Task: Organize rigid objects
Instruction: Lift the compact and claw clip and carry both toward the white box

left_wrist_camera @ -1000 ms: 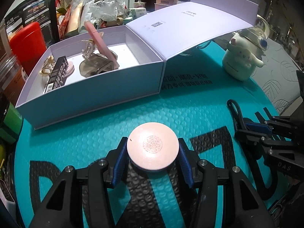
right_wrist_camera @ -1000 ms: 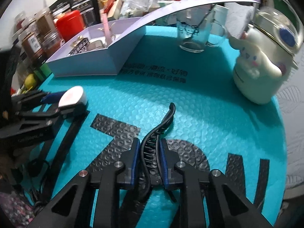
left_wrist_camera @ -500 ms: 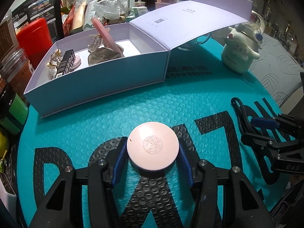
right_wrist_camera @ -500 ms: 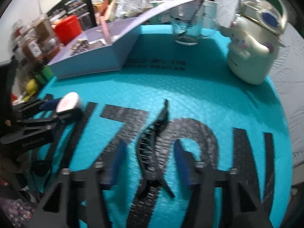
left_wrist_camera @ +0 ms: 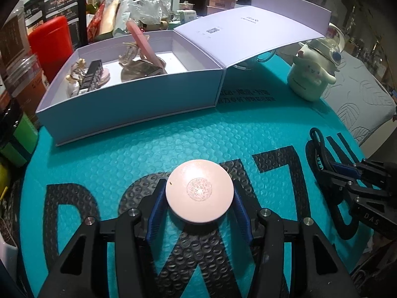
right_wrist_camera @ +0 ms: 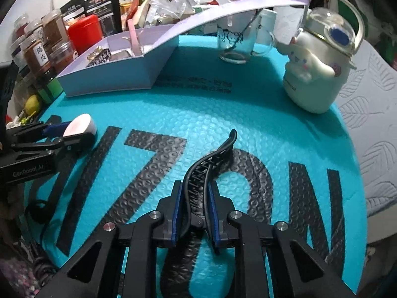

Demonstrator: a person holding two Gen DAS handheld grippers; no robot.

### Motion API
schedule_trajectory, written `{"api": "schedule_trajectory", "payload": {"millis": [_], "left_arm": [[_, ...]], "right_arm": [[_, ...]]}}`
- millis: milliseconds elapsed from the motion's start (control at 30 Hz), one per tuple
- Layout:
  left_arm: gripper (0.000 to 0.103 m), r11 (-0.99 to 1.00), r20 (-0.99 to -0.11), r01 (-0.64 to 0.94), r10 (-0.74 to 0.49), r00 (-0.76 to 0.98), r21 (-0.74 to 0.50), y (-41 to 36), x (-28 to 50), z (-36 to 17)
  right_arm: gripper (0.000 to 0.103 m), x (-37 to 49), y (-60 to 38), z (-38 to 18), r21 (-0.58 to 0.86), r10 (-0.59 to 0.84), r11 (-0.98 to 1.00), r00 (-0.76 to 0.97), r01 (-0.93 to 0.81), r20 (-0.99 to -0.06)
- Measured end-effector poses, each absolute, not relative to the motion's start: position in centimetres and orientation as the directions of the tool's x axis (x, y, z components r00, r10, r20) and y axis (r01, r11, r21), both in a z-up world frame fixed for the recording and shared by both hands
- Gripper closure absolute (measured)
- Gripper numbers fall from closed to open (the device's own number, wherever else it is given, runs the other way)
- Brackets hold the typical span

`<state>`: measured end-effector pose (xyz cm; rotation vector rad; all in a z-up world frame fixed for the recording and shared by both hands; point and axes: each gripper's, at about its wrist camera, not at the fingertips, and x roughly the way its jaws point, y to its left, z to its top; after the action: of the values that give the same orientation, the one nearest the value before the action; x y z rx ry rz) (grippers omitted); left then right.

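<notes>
The left wrist view is looking straight down into the open lavender box sitting in the upper left of the frame, so its contents are showing: a pink comb leaning upright against the back wall, a gold hair claw beside it, a dark metallic case lying flat in the middle, and a black barcoded stick resting on a pink disc at the left end, next to a small gold-and-white ornament. The box's lid is hanging open to the upper right.

The right wrist view is catching the same box only from its corner, in the upper left, with most of the inside hidden. It is showing instead a clear glass mug under the lid at top centre, and a row of spice jars at the far left. The cream cartoon-dog bottle is standing in the upper right.

The left gripper is clenching a round pink compact in the lower centre, above the teal bubble mat. The right gripper has just been closing its jaws and is now grasping a black hair clip in the lower centre, the clip's curved tip pointing up the frame.
</notes>
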<state>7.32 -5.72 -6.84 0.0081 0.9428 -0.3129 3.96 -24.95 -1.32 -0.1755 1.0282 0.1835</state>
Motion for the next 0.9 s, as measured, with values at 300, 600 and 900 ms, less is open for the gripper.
{"api": "schedule_trajectory", "payload": {"millis": [300,600,900], "left_arm": [[0.053,0.964,-0.781,0.24,-0.239,0.578,-0.117,-4.4,5.6,-5.5],[0.053,0.976,-0.759,0.192,-0.204,0.618,-0.106,-2.2,3.4,-3.8],[0.053,0.988,-0.735,0.134,-0.151,0.661,-0.082,0.2,1.2,-2.2]], "right_arm": [[0.083,3.3,-22.7,-0.7,-0.038,0.123,0.954,0.506,-0.297,-0.854],[0.083,2.3,-19.8,-0.5,0.001,0.208,0.923,0.498,-0.385,-0.842],[0.083,0.6,-16.3,0.1,0.035,0.297,0.876,0.48,-0.482,-0.825]]}}
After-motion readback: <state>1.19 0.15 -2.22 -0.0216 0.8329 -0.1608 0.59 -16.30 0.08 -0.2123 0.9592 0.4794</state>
